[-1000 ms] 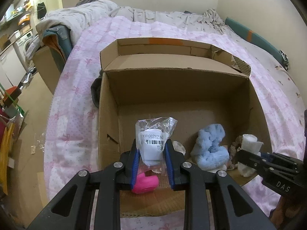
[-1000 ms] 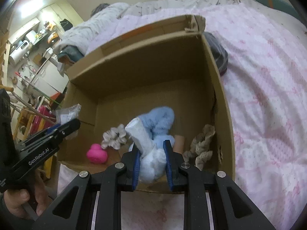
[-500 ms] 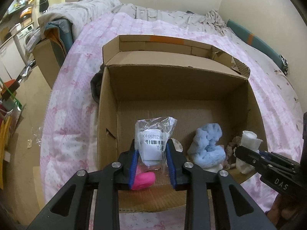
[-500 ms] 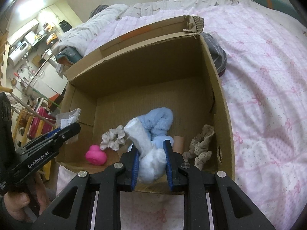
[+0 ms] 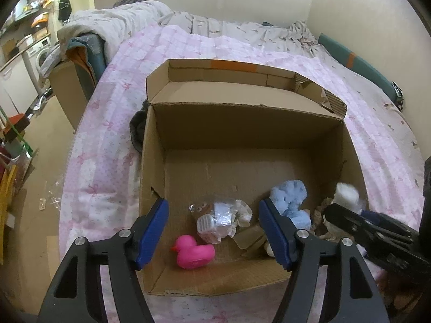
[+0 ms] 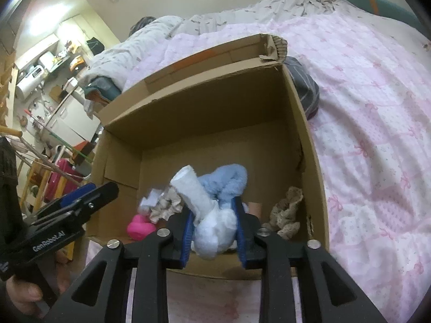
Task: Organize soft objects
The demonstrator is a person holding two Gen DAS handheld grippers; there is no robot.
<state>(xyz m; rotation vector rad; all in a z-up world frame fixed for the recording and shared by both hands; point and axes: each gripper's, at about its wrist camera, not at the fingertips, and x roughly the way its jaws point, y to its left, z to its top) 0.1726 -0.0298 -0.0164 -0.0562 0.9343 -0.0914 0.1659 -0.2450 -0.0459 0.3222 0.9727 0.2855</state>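
An open cardboard box (image 5: 150, 161) sits on a pink bedspread. My left gripper (image 5: 214, 231) is open above the box's near edge. The clear plastic packet (image 5: 215, 222) lies on the box floor beside a pink rubber duck (image 5: 194, 251). A fluffy blue item (image 5: 292, 204) and a beige scrunchie (image 6: 287, 215) also lie inside. My right gripper (image 6: 214, 235) is shut on a white rolled sock (image 6: 207, 220) and holds it over the box's near edge; it also shows in the left wrist view (image 5: 347, 193).
The pink bedspread (image 6: 377, 107) spreads wide to the right of the box. A dark garment (image 6: 304, 91) lies against the box's far right corner. A grey duvet (image 5: 113, 24) is heaped at the bed's far end. Floor clutter is at left.
My left gripper has opened and let go of the plastic packet, which dropped onto the box floor by the duck. The right gripper still holds the white sock.
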